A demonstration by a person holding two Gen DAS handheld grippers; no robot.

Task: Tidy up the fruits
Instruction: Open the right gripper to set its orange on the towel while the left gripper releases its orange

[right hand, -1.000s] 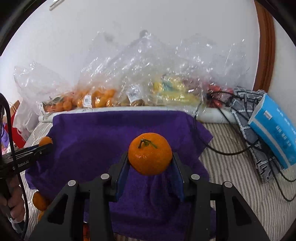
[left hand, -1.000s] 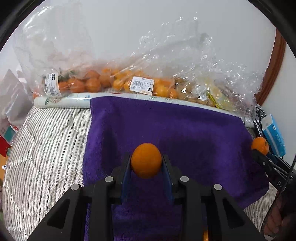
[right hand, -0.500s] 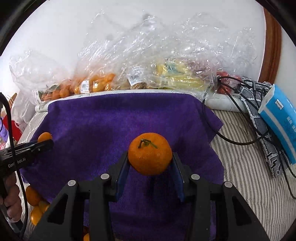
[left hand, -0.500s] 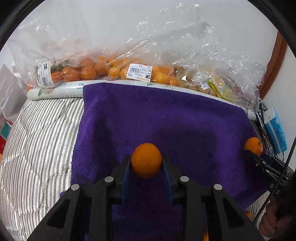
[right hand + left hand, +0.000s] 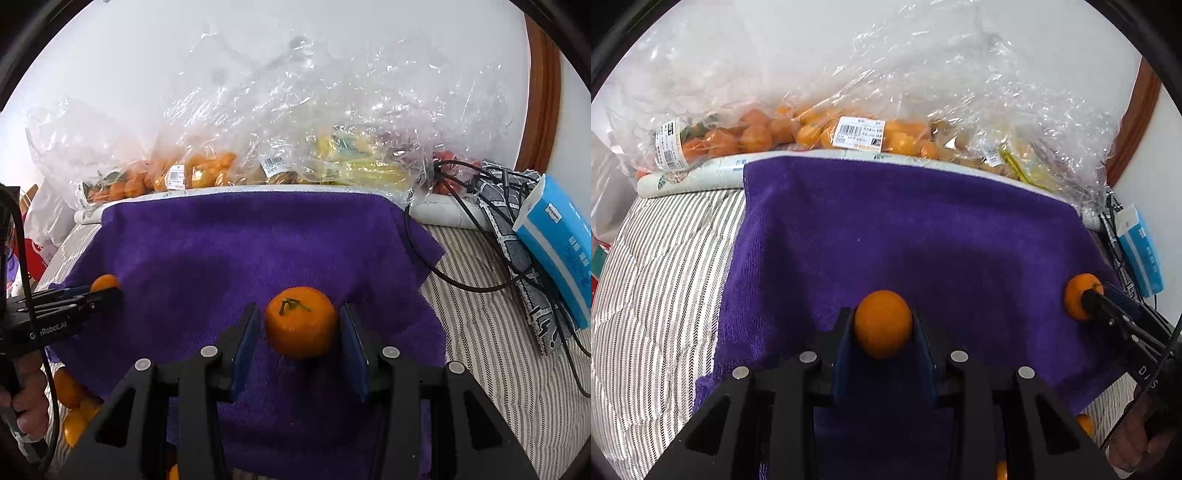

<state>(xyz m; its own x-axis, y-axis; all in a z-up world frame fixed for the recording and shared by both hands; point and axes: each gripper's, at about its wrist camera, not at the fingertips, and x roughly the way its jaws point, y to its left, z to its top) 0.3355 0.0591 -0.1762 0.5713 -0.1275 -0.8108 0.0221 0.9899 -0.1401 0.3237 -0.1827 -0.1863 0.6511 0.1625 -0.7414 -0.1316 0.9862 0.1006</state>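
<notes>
The stemmed mandarin [image 5: 301, 322] sits between the fingers of the right gripper [image 5: 300, 334], and those jaws are opening right now: there's a sliver of daylight on both sides, the pads no longer pressing, the fruit apparently resting on the purple towel [image 5: 240, 243] near its front right part. That one looks as good as placed.

Over toward the towel's left edge, the left gripper [image 5: 882, 338] is clamped tight on a smooth orange [image 5: 882, 323], jaws squeezed onto its sides, fruit poised over the towel's near middle. Whether it touches the cloth, I cannot tell.

So where are we? Early going, I'd say. The towel is otherwise bare; no other fruit lies on it. Just off the towel's front left corner, a heap of loose oranges [image 5: 72, 402] waits low beside the person's hand [image 5: 27, 406]. Behind the towel's far edge, the clear bags [image 5: 783, 129] bulge with more oranges, labels showing, and yellow fruit further right. To the towel's right, a blue box [image 5: 557, 247] and cables [image 5: 461, 280] lie on the striped bedding [image 5: 653, 280].

Plenty left to lay out.
</notes>
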